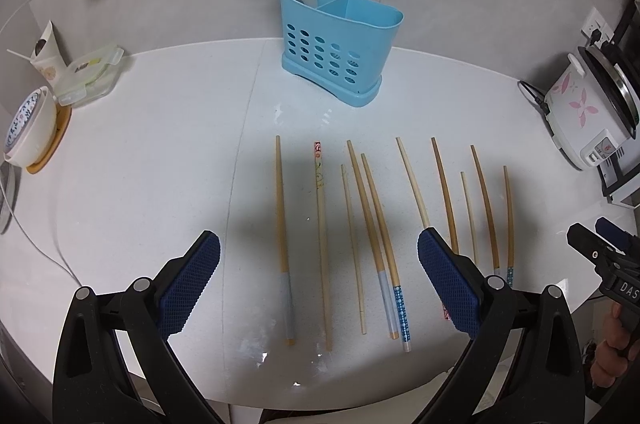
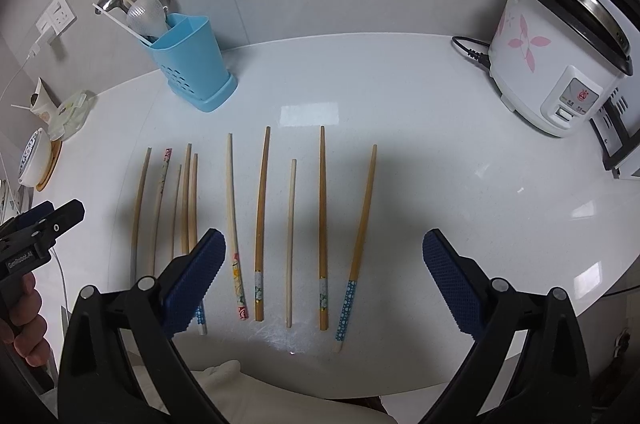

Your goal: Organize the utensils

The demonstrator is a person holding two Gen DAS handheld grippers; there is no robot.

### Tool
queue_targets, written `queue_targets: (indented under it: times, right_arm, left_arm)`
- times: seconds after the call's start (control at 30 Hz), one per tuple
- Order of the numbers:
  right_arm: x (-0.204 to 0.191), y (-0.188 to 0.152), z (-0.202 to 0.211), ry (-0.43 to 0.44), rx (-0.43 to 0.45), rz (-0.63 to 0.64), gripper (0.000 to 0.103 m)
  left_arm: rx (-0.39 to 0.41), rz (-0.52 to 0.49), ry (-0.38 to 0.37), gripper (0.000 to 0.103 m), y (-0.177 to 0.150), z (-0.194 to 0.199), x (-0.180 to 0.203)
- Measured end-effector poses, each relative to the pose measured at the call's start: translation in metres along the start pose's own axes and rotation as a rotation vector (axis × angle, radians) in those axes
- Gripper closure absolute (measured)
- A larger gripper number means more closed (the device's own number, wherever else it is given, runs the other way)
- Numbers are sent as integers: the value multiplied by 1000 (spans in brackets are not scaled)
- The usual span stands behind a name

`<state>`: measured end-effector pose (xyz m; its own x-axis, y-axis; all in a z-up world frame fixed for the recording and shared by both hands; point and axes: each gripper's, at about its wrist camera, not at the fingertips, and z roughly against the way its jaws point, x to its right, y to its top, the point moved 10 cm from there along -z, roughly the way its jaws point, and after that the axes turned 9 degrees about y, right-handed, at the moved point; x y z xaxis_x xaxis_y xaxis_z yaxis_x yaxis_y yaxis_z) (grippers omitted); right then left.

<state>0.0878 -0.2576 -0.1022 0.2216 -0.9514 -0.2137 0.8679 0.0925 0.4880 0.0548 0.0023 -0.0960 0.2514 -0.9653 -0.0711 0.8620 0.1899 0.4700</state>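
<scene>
Here your left gripper [image 1: 319, 278] and right gripper [image 2: 324, 274] hover with jaws wide apart, holding nothing, above slim wooden chopsticks [image 1: 281, 224] lying on the glossy white bench [image 1: 160, 163] before the perforated blue plastic holder [image 1: 336, 51].

The left gripper's pad [image 1: 448, 288] hides one chopstick's [image 1: 414, 183] lower end, apparently patterned.

On your right a rice cooker [image 2: 560, 63] stands on the tabletop [image 2: 400, 95]; on your left, a bowl [image 1: 30, 127], food box [image 1: 90, 75] and cup [image 1: 46, 53].
</scene>
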Motion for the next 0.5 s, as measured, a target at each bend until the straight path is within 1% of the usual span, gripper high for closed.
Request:
queue_targets:
  times: [0.5]
  right_arm:
    - [-5, 2, -2, 5, -3, 9, 8]
  left_arm:
    - [-2, -6, 11, 6, 1, -2, 1]
